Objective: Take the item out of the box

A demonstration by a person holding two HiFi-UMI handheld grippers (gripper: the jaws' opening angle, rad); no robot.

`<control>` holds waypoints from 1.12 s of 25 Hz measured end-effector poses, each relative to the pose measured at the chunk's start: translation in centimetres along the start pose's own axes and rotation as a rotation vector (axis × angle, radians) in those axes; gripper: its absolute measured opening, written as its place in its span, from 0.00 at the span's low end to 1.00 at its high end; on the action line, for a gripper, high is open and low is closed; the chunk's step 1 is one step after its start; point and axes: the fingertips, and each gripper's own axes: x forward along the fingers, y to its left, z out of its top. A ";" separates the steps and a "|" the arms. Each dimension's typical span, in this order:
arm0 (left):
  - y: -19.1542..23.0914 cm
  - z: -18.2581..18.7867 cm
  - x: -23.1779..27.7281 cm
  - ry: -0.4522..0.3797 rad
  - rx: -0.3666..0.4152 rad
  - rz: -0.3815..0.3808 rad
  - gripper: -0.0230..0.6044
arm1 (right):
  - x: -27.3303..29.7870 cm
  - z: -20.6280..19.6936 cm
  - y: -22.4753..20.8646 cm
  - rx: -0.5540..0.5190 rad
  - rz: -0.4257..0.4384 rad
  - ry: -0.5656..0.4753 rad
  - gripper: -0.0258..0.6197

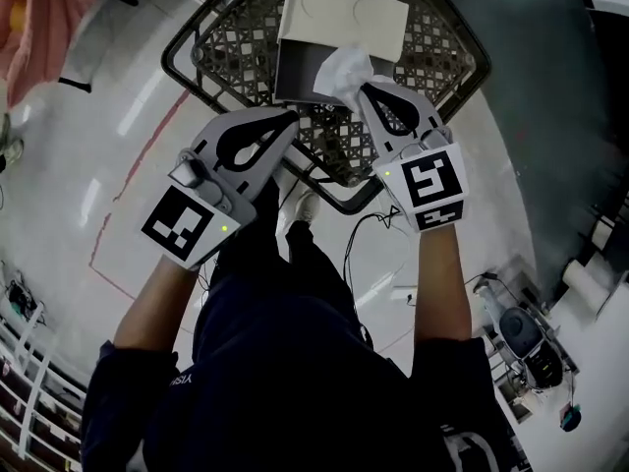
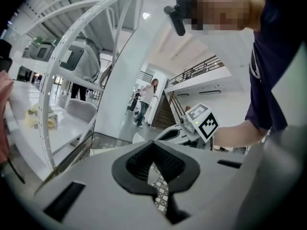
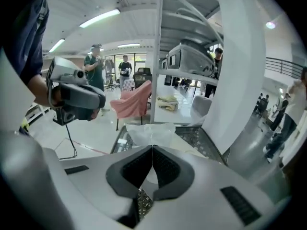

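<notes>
An open box [image 1: 300,67] with a dark inside and a cream lid [image 1: 339,13] folded back lies on a black lattice table [image 1: 197,42]. A white crumpled bag-wrapped item [image 1: 344,67] sticks up from the box's near right part. My right gripper [image 1: 366,91] is shut on the near edge of this white item [image 3: 151,133], with the film pinched at the tips of the right gripper [image 3: 152,147]. My left gripper [image 1: 288,121] hovers at the box's near left corner, shut. Nothing shows between the jaws of the left gripper [image 2: 152,145].
The table's rim curves just under both grippers. A pink cloth [image 1: 39,18] hangs over a chair [image 3: 132,102] to the far left. Cables [image 1: 378,224] run across the glossy floor near my feet. Equipment [image 1: 521,332] stands at the lower right. People stand far behind.
</notes>
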 end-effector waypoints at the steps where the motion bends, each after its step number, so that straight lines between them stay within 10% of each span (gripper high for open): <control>1: -0.5 0.8 -0.3 -0.011 0.013 0.002 0.05 | -1.1 1.0 0.1 0.009 -0.006 -0.030 0.08; 28: -14.8 14.0 -5.3 -0.189 0.286 0.019 0.05 | -25.5 13.6 5.5 -0.026 -0.108 -0.484 0.08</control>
